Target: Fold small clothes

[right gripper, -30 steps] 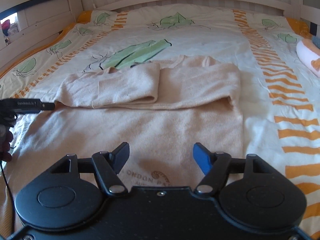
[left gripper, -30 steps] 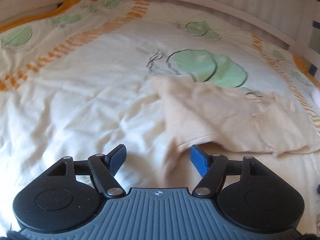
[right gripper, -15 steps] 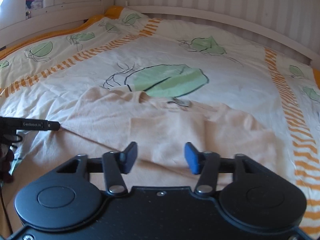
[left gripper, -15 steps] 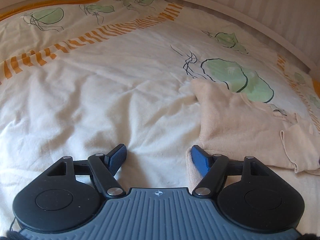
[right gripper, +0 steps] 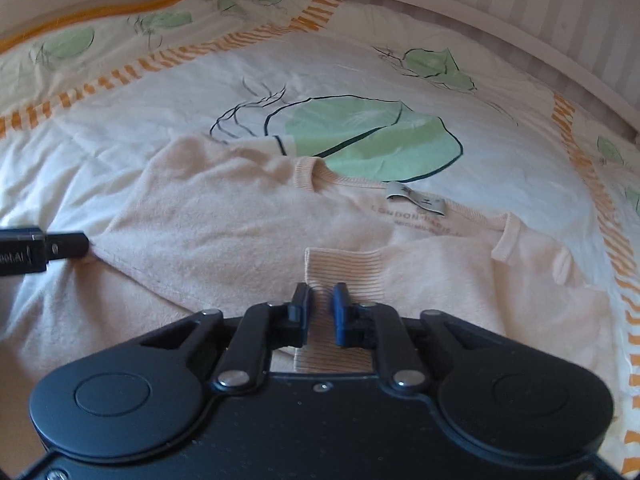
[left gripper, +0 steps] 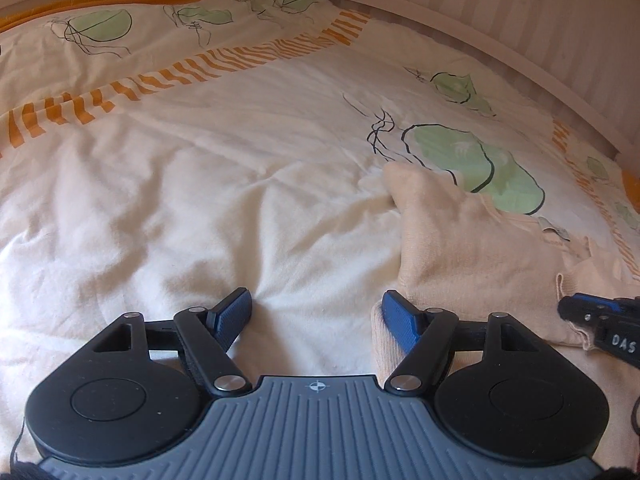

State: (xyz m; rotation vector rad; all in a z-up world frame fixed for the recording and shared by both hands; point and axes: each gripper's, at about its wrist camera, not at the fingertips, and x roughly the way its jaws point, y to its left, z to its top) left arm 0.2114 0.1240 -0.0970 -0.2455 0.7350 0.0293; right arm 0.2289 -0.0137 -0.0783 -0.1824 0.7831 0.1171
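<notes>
Cream bedding printed with green leaves and orange stripes covers the bed [left gripper: 192, 184], which carries the work; a striped wall panel closes the far side.

Nearest in the right wrist view, the right hand-held gripper [right gripper: 319, 312] now has its jaws drawn almost together on the ribbed cuff [right gripper: 344, 268] of the peach sweater [right gripper: 240, 240]. Half a second ago the same jaws stood noticeably wider, and a second ago they were fully spread above the hem. The narrow gap that remains appears filled with knit, so the cuff is judged gripped.

The left hand-held gripper [left gripper: 316, 316] is wide open and holds nothing. Its right finger [left gripper: 398, 322] touches the sweater's left edge, where a second ago the fabric lay between the fingers.

Further out, the sweater lies on the bed, sleeves folded in across the body, neckline and label [right gripper: 416, 199] toward the far side.

Judgement: the sleeve fold is being adjusted or carried further, and the body fold remains to be done.
</notes>
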